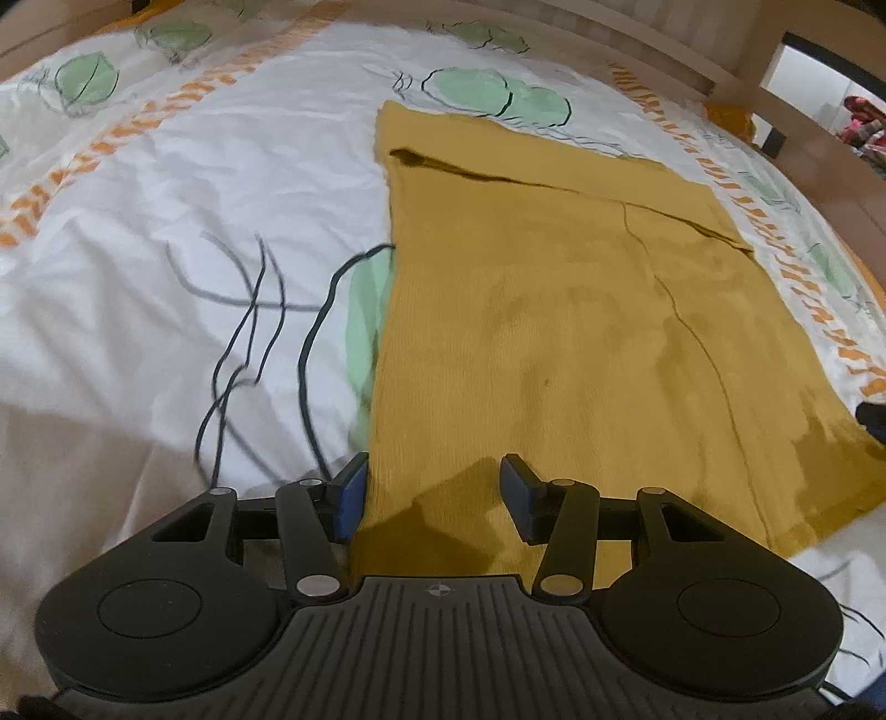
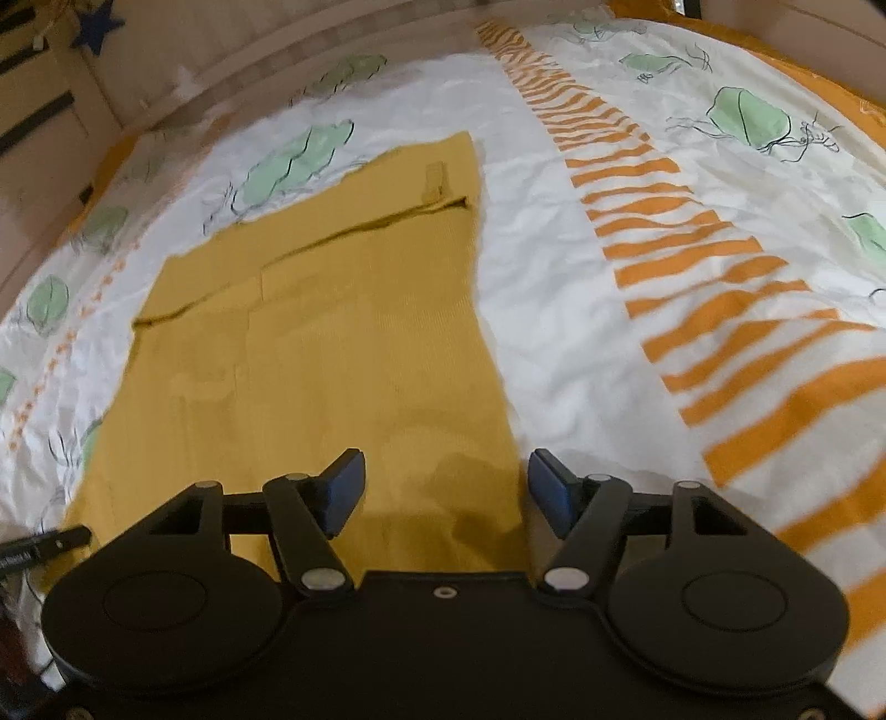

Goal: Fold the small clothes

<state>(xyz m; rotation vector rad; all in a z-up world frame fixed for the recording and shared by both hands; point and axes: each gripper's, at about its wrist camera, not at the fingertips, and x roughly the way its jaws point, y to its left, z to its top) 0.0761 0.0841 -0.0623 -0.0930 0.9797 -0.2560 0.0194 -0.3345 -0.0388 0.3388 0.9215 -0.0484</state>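
Observation:
A mustard-yellow knit garment [image 1: 554, 332] lies flat on the bed, its far end folded over in a layered band. My left gripper [image 1: 434, 493] hovers open over the garment's near left edge, which runs between the blue pads [image 1: 351, 495]; the pads do not press on the cloth. In the right wrist view the same garment [image 2: 332, 360] stretches away from me. My right gripper [image 2: 446, 490] stands open over its near right edge, one finger above the cloth and the other above the sheet.
The bed sheet [image 1: 166, 277] is white with green leaves and orange stripes [image 2: 720, 288]. A wooden bed frame [image 1: 664, 50] runs along the far side. A dark object [image 2: 39, 545] pokes in at the garment's near left corner.

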